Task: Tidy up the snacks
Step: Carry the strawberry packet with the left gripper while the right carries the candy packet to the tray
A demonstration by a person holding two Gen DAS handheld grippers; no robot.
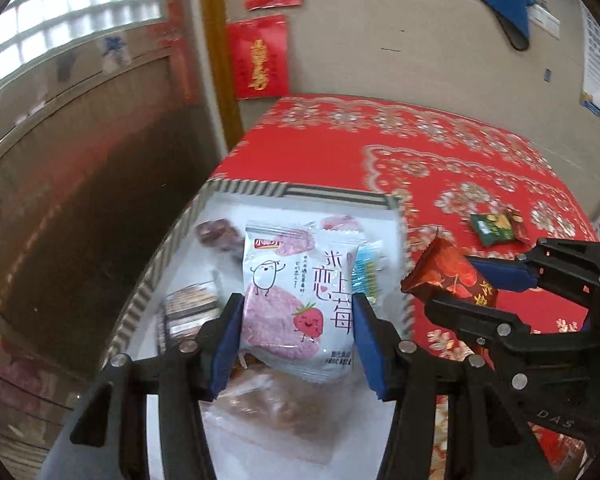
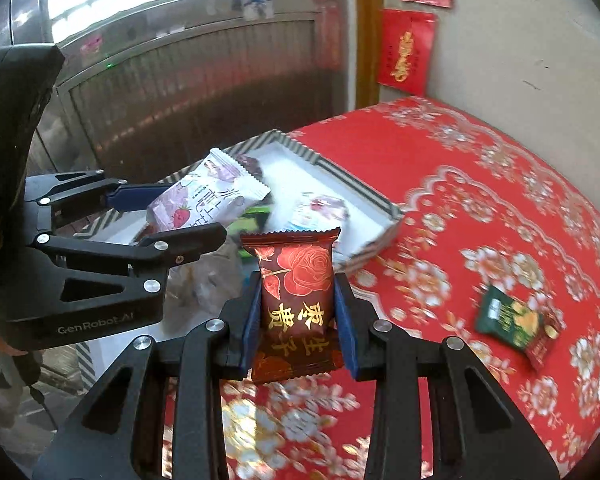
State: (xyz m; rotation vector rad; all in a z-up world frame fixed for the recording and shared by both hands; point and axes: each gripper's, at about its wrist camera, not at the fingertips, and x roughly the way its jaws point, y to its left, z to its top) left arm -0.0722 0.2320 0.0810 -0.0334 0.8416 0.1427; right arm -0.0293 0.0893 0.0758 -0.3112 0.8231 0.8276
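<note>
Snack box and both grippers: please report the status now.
Left gripper shut on white strawberry packet, above striped box. Right gripper shut on red rose packet. Green packet loose on tablecloth.

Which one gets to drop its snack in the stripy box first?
Probably the left hand-held gripper. Its strawberry snack packet hangs over the white inside of the striped box. The right hand-held gripper holds its red rose packet just outside, over the red tablecloth.
</note>
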